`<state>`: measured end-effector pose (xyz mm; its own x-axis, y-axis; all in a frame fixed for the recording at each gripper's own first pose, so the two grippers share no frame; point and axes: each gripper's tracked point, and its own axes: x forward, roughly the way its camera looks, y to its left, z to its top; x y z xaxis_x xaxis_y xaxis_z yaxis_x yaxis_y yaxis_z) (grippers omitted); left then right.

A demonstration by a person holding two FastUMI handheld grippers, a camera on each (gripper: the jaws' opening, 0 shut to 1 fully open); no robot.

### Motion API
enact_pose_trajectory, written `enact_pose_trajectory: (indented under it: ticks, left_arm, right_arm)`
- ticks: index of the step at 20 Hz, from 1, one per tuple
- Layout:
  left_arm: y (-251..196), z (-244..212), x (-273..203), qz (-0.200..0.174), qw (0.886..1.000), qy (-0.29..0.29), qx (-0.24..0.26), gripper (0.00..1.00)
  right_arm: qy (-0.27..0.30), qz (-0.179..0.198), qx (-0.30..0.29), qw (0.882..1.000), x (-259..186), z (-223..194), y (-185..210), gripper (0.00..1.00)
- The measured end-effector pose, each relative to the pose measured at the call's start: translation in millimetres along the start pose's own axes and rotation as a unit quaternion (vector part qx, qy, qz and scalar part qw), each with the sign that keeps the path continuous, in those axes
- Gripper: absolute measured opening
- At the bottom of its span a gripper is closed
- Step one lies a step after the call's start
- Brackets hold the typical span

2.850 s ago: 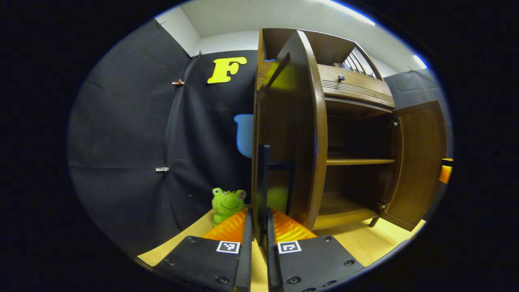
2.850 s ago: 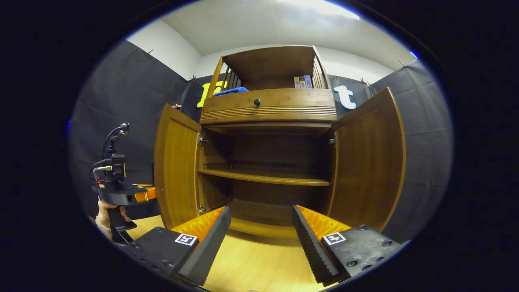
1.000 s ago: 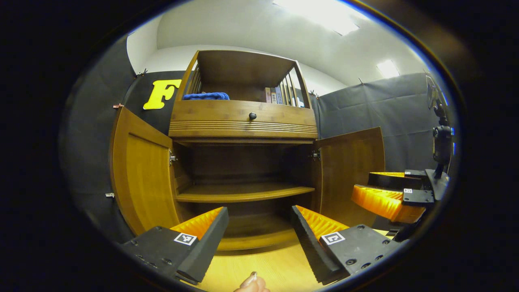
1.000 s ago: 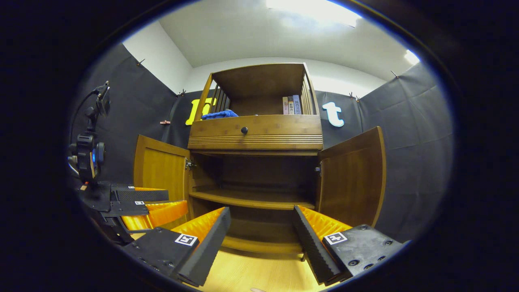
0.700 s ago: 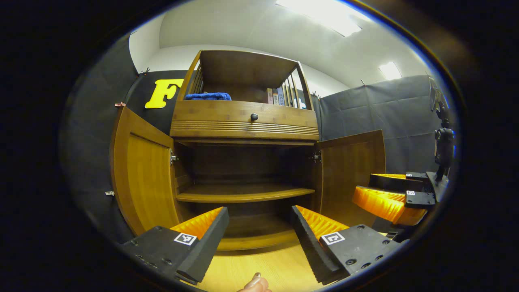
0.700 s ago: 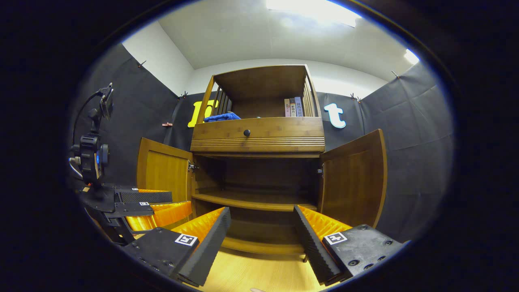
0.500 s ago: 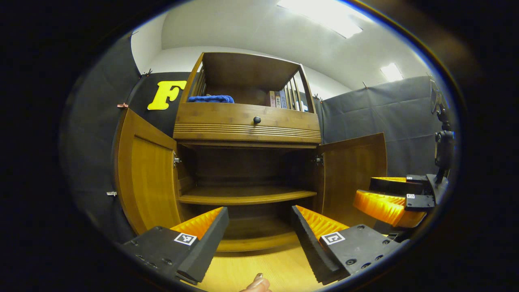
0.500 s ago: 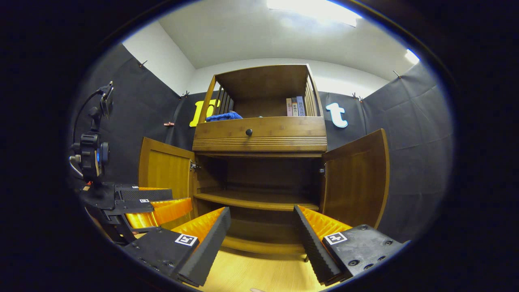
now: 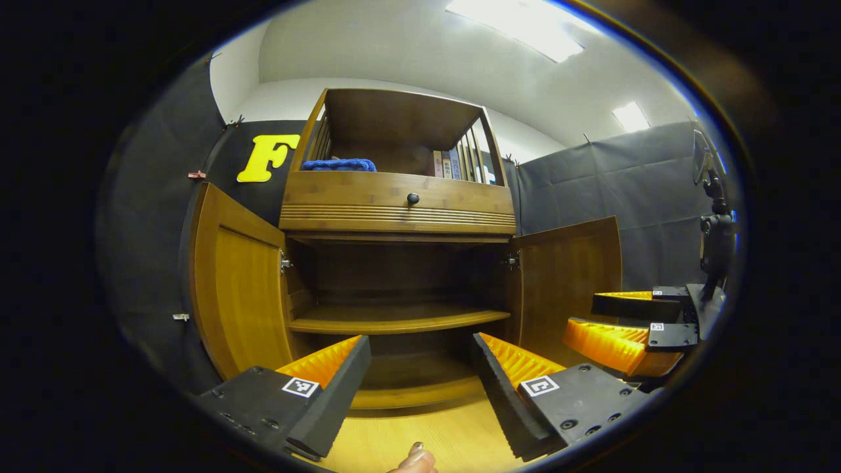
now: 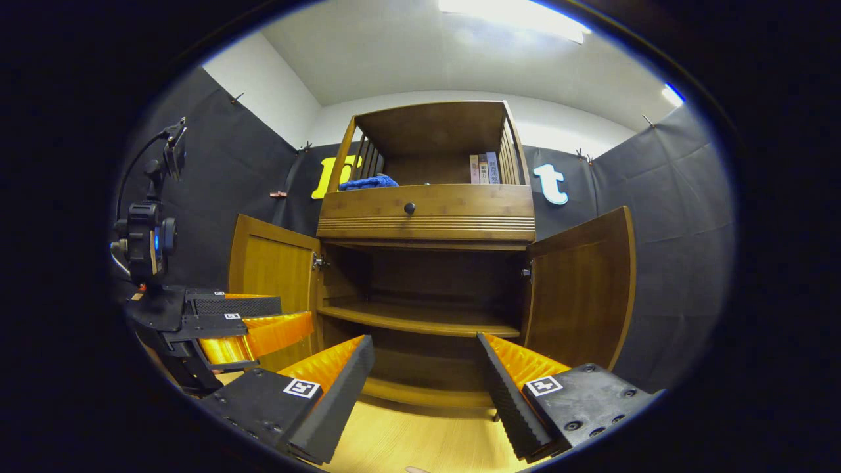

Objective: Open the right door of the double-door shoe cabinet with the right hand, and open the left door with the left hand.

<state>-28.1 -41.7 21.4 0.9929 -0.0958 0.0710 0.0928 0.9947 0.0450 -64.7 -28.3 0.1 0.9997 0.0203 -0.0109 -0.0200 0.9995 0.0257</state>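
Note:
The brown wooden shoe cabinet (image 9: 394, 210) (image 10: 427, 220) stands ahead of me with both doors swung wide. Its left door (image 9: 236, 289) (image 10: 272, 282) and right door (image 9: 568, 276) (image 10: 581, 289) stand out to the sides, baring a dark inside with one shelf (image 9: 394, 318) (image 10: 420, 320). My left gripper (image 9: 420, 371) is open and holds nothing, well back from the cabinet; it also appears at the left of the right gripper view (image 10: 253, 322). My right gripper (image 10: 424, 374) is open and holds nothing too, seen again at the right of the left gripper view (image 9: 621, 318).
A drawer with a black knob (image 9: 412, 198) (image 10: 409, 208) sits above the doors. On the open top shelf lie a blue cloth (image 9: 338, 164) (image 10: 368, 182) and a few books (image 10: 483, 169). Light wooden floor (image 10: 394, 440) runs in front. A fingertip (image 9: 414, 456) shows at the bottom edge.
2.9 s ago my left gripper was shut on the left door's edge; it has let go, opened and drawn back to face the cabinet. Both grippers have drifted only slightly in the last second.

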Motion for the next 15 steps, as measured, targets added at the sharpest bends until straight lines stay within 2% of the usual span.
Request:
enact_pose_trajectory:
  ticks: [5, 8, 15]
  left_arm:
    - [2.2, 0.6, 2.1, 0.001, 1.0, -0.003, -0.001, 0.97]
    - [3.7, 1.8, 3.4, 0.004, 1.0, -0.004, -0.001, 0.96]
    - [4.0, -0.5, 2.5, 0.01, 1.0, -0.001, 0.002, 0.94]
  right_arm:
    - [0.006, 0.002, -0.001, 1.0, 2.7, -3.3, 0.4, 0.97]
    - [0.006, 0.003, 0.0, 1.0, 5.8, -4.6, 0.0, 0.95]
    - [0.008, 0.008, 0.007, 1.0, 6.0, -6.0, 0.4, 0.98]
